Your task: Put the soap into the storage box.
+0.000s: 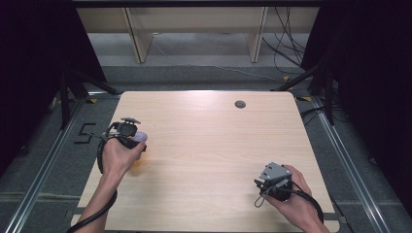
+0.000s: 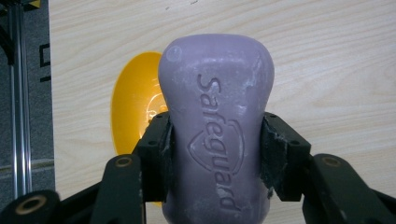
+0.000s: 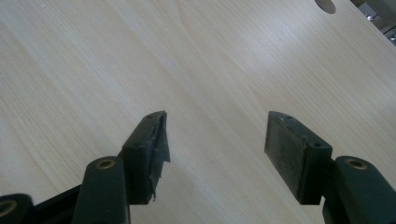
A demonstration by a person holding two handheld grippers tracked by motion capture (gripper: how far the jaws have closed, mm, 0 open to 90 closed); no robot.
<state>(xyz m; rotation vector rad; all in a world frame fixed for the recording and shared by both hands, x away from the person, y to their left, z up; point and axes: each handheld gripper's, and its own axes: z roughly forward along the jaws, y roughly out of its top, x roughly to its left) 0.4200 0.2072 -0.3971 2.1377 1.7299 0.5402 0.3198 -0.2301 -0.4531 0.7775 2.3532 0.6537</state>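
A purple bar of soap (image 2: 217,135), stamped "Safeguard", is clamped between the black jaws of my left gripper (image 2: 215,154). In the high view the same soap (image 1: 140,137) pokes out of the left gripper (image 1: 127,132) near the table's left edge. Beneath it lies a yellow oval dish (image 2: 133,105), partly hidden by the soap; a sliver of that dish (image 1: 137,163) shows by the left hand. My right gripper (image 3: 215,140) stands open over bare wood, nothing between its pads, and it sits at the table's front right (image 1: 273,180).
The light wooden table (image 1: 209,145) has a round grey cable hole (image 1: 240,104) near its far edge, also at the top of the right gripper view (image 3: 325,5). Metal rails and grey floor flank the table; shelving legs and cables stand beyond it.
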